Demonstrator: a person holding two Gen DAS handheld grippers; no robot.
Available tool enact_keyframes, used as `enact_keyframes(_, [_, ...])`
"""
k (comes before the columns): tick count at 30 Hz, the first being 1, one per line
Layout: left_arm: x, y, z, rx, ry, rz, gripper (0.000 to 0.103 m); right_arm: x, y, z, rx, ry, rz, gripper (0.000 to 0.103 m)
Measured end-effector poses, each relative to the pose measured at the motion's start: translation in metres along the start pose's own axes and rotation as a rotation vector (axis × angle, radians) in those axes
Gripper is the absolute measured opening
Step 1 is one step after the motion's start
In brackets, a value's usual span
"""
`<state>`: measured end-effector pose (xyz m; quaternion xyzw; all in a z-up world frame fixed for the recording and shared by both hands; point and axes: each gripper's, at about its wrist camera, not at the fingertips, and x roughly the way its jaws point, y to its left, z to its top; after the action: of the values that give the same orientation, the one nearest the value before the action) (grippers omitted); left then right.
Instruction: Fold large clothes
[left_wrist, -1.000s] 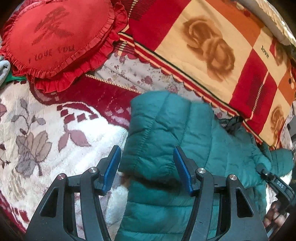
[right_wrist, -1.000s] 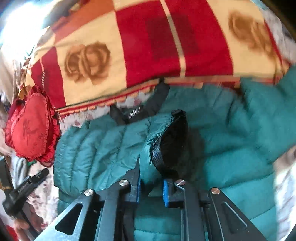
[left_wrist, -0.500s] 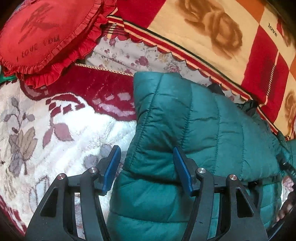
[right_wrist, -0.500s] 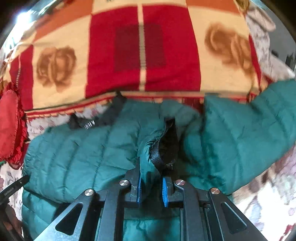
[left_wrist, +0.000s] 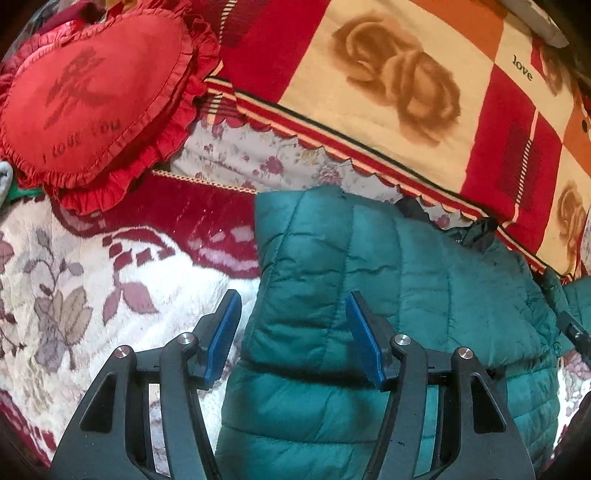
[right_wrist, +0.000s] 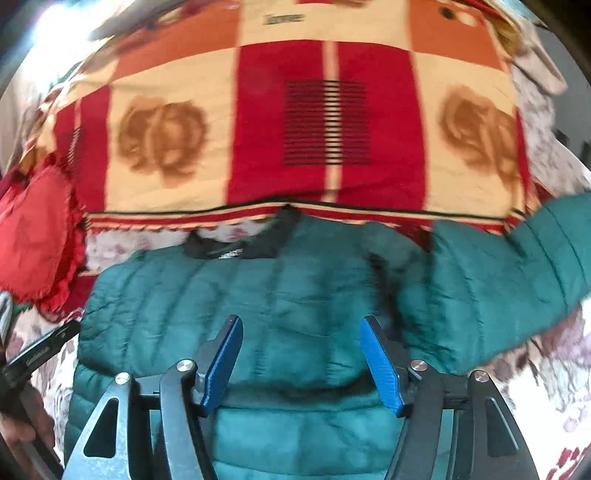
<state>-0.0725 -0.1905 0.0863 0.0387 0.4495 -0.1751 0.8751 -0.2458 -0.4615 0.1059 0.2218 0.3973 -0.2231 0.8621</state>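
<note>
Both wrist views look down close over the bed, the left from the jacket's (left_wrist: 388, 266) left edge, the right above its middle, sharing jacket (right_wrist: 288, 280), checked blanket (left_wrist: 388, 74) and heart pillow (left_wrist: 92, 96).

Right gripper (right_wrist: 301, 360) now off sleeve (right_wrist: 517, 273)

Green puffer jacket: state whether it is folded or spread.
Partly folded: one layer of the green puffer jacket is doubled over its lower body, while one sleeve sticks out sideways.
</note>
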Motion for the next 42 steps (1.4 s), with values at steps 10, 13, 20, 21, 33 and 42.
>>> enact_keyframes(10, [0.031,-0.007,-0.005,0.015,0.054,0.035,0.059,0.064,0.024,0.004,-0.083,0.073,-0.036,0.063])
enact_keyframes(13, [0.036,-0.006,-0.007,0.014,0.052,0.040,0.059,0.076,0.012,0.003,-0.044,0.081,-0.061,0.063])
enact_keyframes(20, [0.051,-0.003,-0.012,-0.008,0.076,0.033,0.073,0.101,-0.001,-0.002,-0.014,0.127,-0.066,0.063])
enact_keyframes(21, [0.054,0.000,-0.013,-0.027,0.080,0.029,0.076,0.102,0.000,-0.003,-0.018,0.125,-0.074,0.064])
enact_keyframes(33, [0.056,0.000,-0.016,-0.039,0.058,0.052,0.081,0.044,0.002,-0.016,-0.067,0.063,-0.093,0.067])
enact_keyframes(42, [0.055,-0.004,-0.019,-0.022,0.033,0.081,0.082,0.065,-0.009,-0.032,-0.051,0.102,-0.122,0.068])
